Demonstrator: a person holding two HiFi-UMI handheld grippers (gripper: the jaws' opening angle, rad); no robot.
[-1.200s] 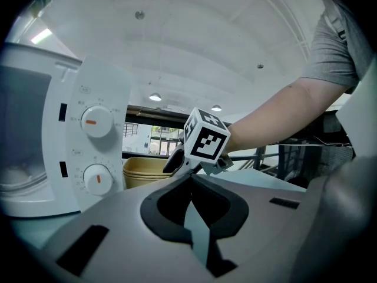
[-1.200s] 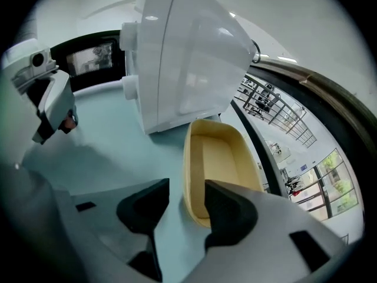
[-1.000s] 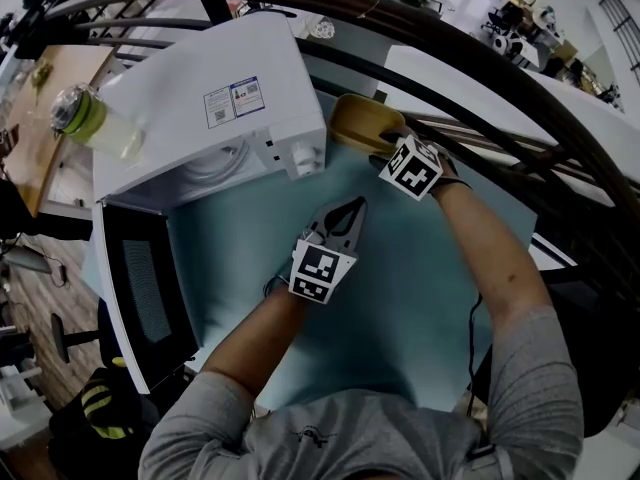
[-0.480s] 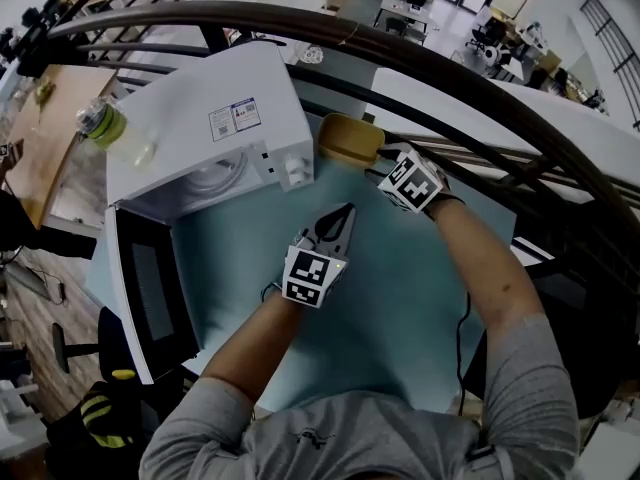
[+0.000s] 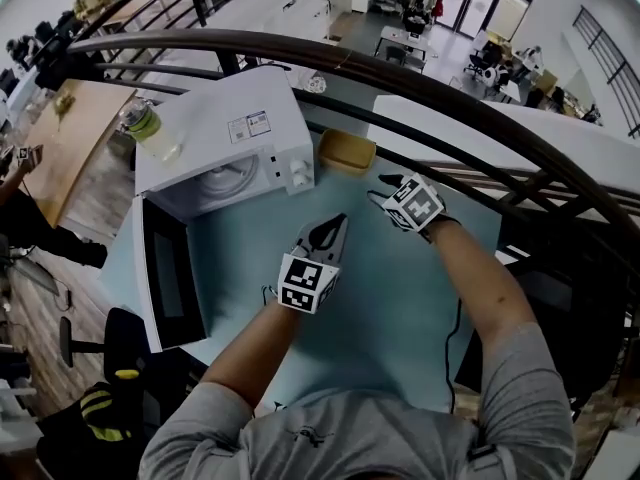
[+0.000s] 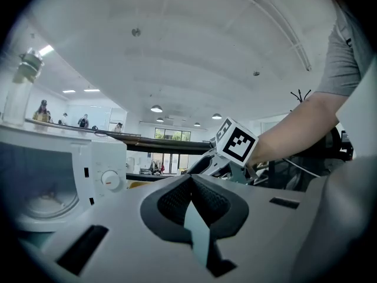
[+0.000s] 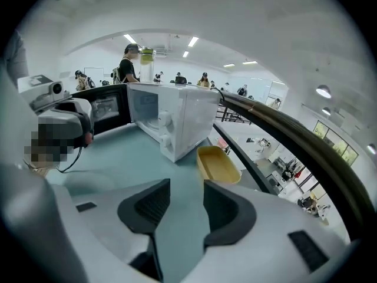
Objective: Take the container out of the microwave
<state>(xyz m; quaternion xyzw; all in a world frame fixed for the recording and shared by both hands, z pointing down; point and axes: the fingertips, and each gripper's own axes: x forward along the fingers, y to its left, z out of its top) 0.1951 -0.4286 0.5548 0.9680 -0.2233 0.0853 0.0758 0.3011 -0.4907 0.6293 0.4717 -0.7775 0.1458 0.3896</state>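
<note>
Container [image 5: 346,151]: by our reading already out of the microwave [image 5: 225,133]. It sits open side up near the far edge of the counter [image 5: 400,298], just beside the microwave's right-hand wall. The door [image 5: 168,283] hangs wide open along the counter's left edge. The cavity shows the turntable plate [image 5: 222,183] and, as far as we can tell, nothing else.

Right hand-held gripper [image 5: 388,190]: jaws well apart, with nothing between them. They have just been closing a little. It tilts down toward the counter, and the container lies ahead of it, near but not touching.

Left hand-held gripper [image 5: 337,230]: jaws together and empty, over the middle of the counter.

Handling, as we judge it:
- The container is a shallow yellow tray with rounded corners and a thin upright wall. It looks empty from the right gripper view.
- It is likely light and stiff, probably plastic, though we cannot tell the material for sure.
- The surface looks smooth, so we expect it to be somewhat slippery under the pads.
- It does not look fragile, though a thin wall may flex if squeezed hard.

Where to take hold: pinch one wall, with one pad inside and one outside, at the middle of a long side. An end grip would let the far end droop or swing. The side facing the microwave is crowded, so we would go for the side toward the counter's right edge or the near end.
</note>
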